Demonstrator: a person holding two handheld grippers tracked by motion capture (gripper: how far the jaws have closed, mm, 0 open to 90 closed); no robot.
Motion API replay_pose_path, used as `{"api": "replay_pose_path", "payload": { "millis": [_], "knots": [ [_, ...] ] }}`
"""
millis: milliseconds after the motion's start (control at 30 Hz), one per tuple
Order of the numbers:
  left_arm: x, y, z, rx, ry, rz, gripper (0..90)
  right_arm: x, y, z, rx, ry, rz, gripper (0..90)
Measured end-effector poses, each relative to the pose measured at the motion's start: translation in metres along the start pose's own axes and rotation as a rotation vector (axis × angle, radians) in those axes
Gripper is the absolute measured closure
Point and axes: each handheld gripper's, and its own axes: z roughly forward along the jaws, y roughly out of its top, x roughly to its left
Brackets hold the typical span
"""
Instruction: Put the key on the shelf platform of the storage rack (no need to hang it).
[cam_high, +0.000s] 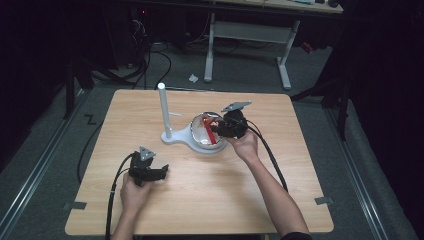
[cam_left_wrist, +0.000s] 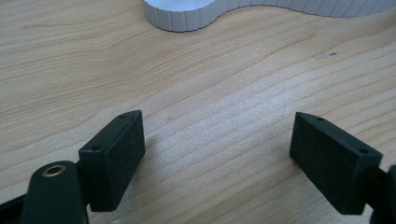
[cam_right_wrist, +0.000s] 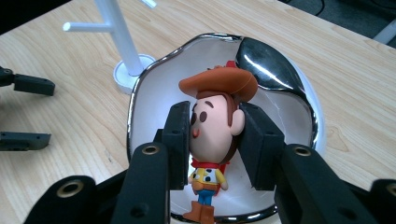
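Right gripper (cam_right_wrist: 215, 140): jaws pinching the cowboy figure (cam_right_wrist: 215, 116) by the head, one pad on each side — held upright over the silver bowl (cam_right_wrist: 280, 65).
Cowboy figure: brown hat at 12 o'clock, boots at 6 o'clock, just above the bowl's near rim.
Bowl: at table centre, on the white stand (cam_high: 165, 112) base.
Left gripper (cam_left_wrist: 217, 154): jaws spread wide — bare table (cam_left_wrist: 210, 84) between them, stand base at 12 o'clock.

cowboy figure (cam_right_wrist: 212, 135) boots cut off by bottom edge — cheeks behind claw pads
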Motion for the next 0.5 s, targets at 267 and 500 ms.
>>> {"api": "replay_pose_path", "payload": {
  "millis": [267,500],
  "knots": [
    [0.0000,0.0000,0.0000,0.000,0.000,0.000,18.5,0.0019,-0.0011,0.0071,0.015,-0.023,-0.022,66.3],
    [0.0000,0.0000,0.0000,0.000,0.000,0.001,18.4,0.0012,-0.0007,0.0012,0.006,-0.023,-0.028,64.6]
  ]
}}
